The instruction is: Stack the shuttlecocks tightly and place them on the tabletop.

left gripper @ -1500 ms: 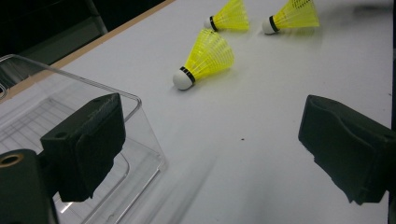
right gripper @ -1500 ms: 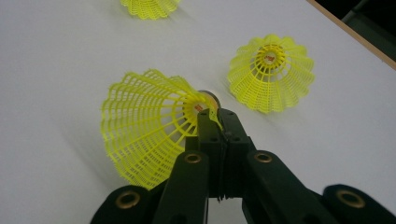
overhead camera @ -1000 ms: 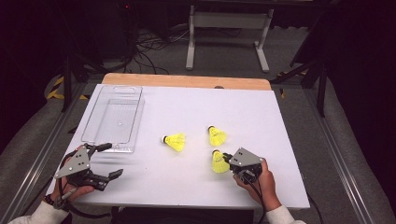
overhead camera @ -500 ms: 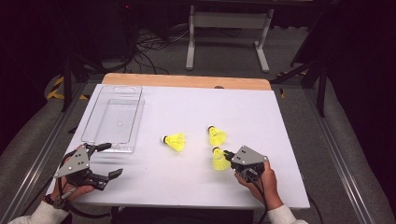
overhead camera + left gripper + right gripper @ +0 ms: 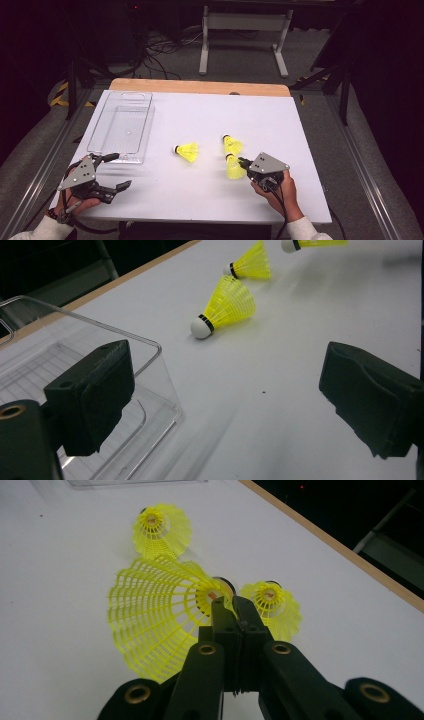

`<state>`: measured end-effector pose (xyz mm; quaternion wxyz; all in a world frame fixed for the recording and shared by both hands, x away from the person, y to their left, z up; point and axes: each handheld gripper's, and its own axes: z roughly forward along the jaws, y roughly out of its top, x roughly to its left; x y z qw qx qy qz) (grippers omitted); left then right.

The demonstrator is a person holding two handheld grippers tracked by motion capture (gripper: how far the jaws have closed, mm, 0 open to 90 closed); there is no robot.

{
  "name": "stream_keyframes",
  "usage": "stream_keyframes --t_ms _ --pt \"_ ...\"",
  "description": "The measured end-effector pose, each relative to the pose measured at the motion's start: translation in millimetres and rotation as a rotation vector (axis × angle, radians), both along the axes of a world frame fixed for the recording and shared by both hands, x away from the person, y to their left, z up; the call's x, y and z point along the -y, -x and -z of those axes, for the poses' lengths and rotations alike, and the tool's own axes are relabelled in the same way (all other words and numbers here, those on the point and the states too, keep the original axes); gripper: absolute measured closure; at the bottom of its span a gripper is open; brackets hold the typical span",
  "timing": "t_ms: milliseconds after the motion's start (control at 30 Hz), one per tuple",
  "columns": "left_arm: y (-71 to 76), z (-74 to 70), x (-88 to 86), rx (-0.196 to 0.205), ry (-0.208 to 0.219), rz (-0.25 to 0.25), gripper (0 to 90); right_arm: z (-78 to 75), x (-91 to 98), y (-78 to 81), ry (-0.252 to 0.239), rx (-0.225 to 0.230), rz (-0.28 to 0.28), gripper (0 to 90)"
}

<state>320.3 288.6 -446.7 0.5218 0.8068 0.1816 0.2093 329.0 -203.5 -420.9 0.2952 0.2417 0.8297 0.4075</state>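
Note:
Three yellow shuttlecocks are on the white table (image 5: 165,195). My right gripper (image 5: 244,163) is shut on the skirt rim of the nearest shuttlecock (image 5: 233,168), which is close to the tabletop. In the right gripper view the jaws (image 5: 231,605) pinch the mesh of this held shuttlecock (image 5: 155,610). A second shuttlecock (image 5: 232,145) lies just beyond it, and a third shuttlecock (image 5: 188,150) lies to its left. My left gripper (image 5: 119,171) stands open at the front left, nothing between its jaws, near the front corner of a clear plastic tray (image 5: 121,127).
The tray (image 5: 159,347) is empty; its near corner shows in the left gripper view behind the left jaw. The loose shuttlecocks (image 5: 225,305) (image 5: 250,265) lie ahead on bare table. A wooden edge (image 5: 200,86) runs along the table's far side, with dark floor and cables beyond.
My right gripper has shifted slightly away from the person, carrying the shuttlecock with it. The left gripper has stayed where it was, open.

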Motion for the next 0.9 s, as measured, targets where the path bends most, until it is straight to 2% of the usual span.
stream_keyframes --t_ms 367,900 --pt "0.1 0.1 0.1 -0.001 0.0 0.001 8.5 -7.4 -8.2 -4.5 -0.022 0.013 -0.03 90.0" --pt "0.6 -0.1 -0.4 0.0 0.004 0.005 8.5 -9.8 -33.1 -24.7 -0.039 0.004 -0.113 90.0"
